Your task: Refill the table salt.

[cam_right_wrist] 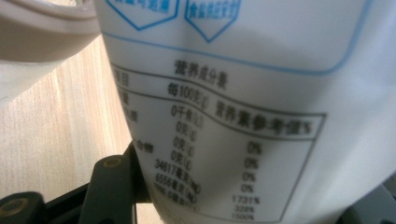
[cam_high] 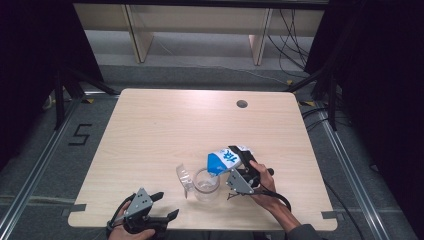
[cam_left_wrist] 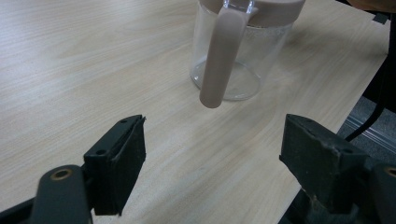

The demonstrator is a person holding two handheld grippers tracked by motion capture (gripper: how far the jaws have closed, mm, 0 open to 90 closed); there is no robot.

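Observation:
A clear glass jug (cam_high: 206, 185) with a beige rim and handle stands near the table's front edge. In the left gripper view the jug (cam_left_wrist: 243, 51) has its handle turned toward the camera. My right gripper (cam_high: 239, 159) is shut on a white and blue bag (cam_high: 226, 159), holding it tilted just above and to the right of the jug's mouth. In the right gripper view the bag (cam_right_wrist: 243, 93) shows a printed nutrition table, with the jug's rim (cam_right_wrist: 42, 42) at upper left. My left gripper (cam_high: 166, 205) rests at the front left, open, nothing between its jaws (cam_left_wrist: 210, 158).
The light wooden table (cam_high: 165, 125) has a round cable hole (cam_high: 242, 104) at the back right. Wooden furniture legs (cam_high: 139, 35) and cables lie on the floor beyond. A taped figure five (cam_high: 80, 134) marks the floor at the left.

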